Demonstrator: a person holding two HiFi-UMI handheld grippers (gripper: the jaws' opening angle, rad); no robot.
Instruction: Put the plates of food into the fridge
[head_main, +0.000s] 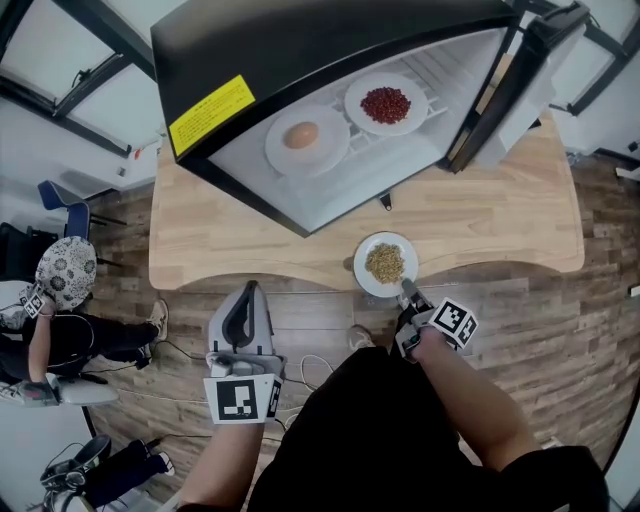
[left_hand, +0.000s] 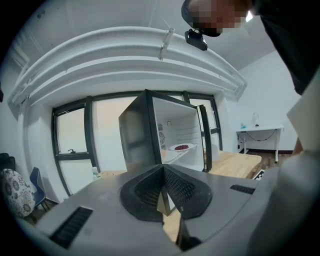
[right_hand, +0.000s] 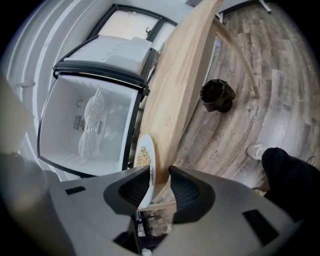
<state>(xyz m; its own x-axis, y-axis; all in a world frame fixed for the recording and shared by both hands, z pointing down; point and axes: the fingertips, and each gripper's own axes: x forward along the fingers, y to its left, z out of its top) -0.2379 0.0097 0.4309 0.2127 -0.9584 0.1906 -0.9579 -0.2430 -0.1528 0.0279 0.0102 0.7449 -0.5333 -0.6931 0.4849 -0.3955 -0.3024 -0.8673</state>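
Observation:
A white plate of tan grains (head_main: 385, 264) sits at the near edge of the wooden table (head_main: 500, 220). My right gripper (head_main: 408, 292) reaches its near rim. In the right gripper view the plate (right_hand: 146, 160) stands edge-on between the jaws of the right gripper (right_hand: 159, 182), against the left pad, with a gap to the right pad. The open fridge (head_main: 330, 40) holds a plate with an egg (head_main: 306, 140) and a plate of red beans (head_main: 386, 103). My left gripper (head_main: 250, 290) hangs below the table edge, shut and empty. The left gripper view shows the fridge (left_hand: 150, 130) and red plate (left_hand: 181, 147) beyond the left gripper (left_hand: 163, 200).
The fridge door (head_main: 510, 80) stands open at the right of the fridge. A person (head_main: 60, 290) sits on the floor at the left. A black round object (right_hand: 217, 95) lies on the wood floor under the table, and a shoe (right_hand: 256, 150) shows near it.

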